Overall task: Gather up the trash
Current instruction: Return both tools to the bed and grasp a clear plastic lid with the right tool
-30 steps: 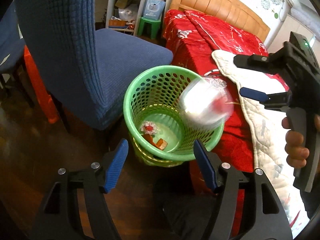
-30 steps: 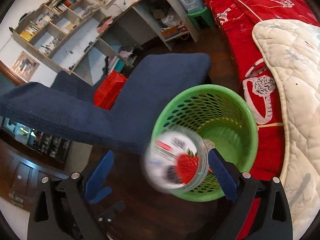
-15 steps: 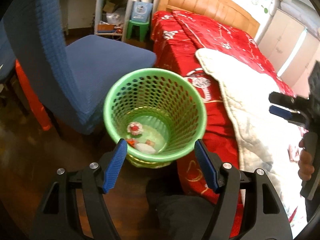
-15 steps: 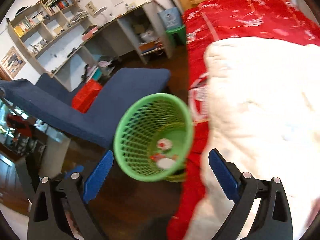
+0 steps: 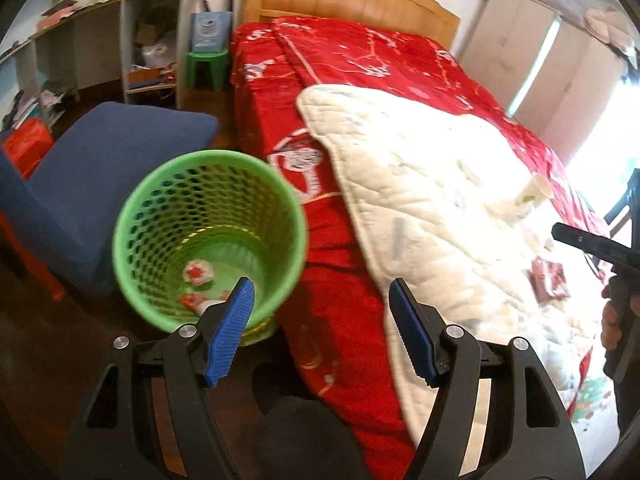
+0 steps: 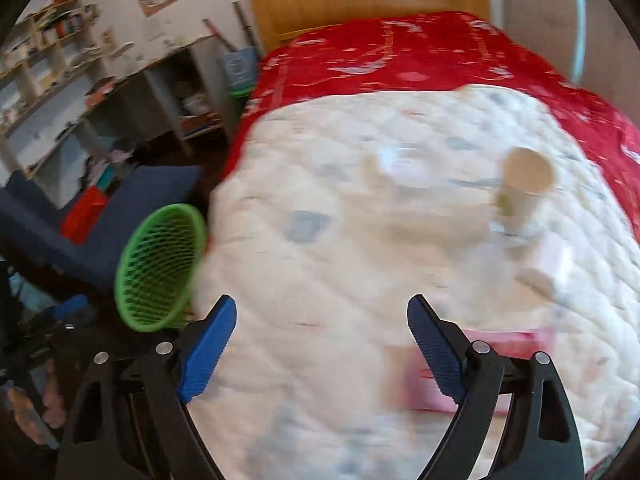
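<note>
Between pickups: both grippers empty, right one over the bed

The right gripper [image 6: 322,326], jaws just narrowed with nothing between them, faces the white quilt [image 6: 340,240], where a paper cup [image 6: 522,184] and a red wrapper [image 5: 549,280] lie; next comes lining up on one. The left gripper [image 5: 322,306] hangs open near the green basket [image 5: 132,216] beside the bed

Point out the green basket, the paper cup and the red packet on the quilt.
green basket [image 5: 132,204]: left wrist view, left rim.
paper cup [image 6: 524,184]: right wrist view, blurred side wall.
red packet [image 5: 549,282]: left wrist view, top face.
</note>
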Tool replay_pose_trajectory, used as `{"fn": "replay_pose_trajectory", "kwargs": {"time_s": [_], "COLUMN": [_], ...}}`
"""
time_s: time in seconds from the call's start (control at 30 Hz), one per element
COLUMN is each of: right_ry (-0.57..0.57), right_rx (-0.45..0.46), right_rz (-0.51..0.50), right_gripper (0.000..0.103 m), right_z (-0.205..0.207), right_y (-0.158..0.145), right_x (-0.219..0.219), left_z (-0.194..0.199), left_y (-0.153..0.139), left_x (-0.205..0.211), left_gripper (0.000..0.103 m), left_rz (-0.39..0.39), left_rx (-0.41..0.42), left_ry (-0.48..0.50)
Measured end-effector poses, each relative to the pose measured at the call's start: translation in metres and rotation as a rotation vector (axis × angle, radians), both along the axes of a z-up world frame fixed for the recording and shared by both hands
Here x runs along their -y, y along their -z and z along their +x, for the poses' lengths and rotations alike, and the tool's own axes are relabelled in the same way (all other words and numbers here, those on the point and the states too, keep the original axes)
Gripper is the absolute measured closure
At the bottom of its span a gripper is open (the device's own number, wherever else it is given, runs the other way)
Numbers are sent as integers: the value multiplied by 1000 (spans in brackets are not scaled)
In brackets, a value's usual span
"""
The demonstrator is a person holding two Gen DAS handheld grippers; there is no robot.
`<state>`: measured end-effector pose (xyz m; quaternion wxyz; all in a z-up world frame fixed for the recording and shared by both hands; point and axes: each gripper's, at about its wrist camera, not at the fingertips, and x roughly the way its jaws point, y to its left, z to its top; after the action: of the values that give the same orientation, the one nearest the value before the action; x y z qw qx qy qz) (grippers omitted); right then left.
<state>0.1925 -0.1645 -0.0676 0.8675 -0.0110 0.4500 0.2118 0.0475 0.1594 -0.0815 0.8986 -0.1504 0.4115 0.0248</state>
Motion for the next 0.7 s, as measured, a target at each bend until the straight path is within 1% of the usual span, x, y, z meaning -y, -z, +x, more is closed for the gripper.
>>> {"fn": "replay_pose_trajectory", "kwargs": {"time_s": [0.1,0.27,0.43,0.53,0.6,0.63,0.7], "right_ry": [55,103,109,115,116,116,118], "right_rx": [-3,-23,-57,-76,-94,-102,-117], "right_rz": [-42,-101,-130,-144,-142,-143,-137], "right_gripper": [22,25,29,31,35,40,47], "right_z": [12,39,63,76,81,84,89], "right_y": [8,27,47,60,66,69,74], "right_x": [28,63,68,68,69,69,72], "left_z": [6,18,30,38,41,43,50], "left_y": [-1,-1,-2,-4,-6,-6,-6], "left_x": [14,37,61,80,93,98,111], "left_gripper": [34,34,34,34,34,34,34], "left_rz": [3,-2,6,8,-5,-17,-39], "left_rx": [-4,-16,-23,-27,-30,-32,-37], "left_ry": [25,65,123,174,207,222,254]}}
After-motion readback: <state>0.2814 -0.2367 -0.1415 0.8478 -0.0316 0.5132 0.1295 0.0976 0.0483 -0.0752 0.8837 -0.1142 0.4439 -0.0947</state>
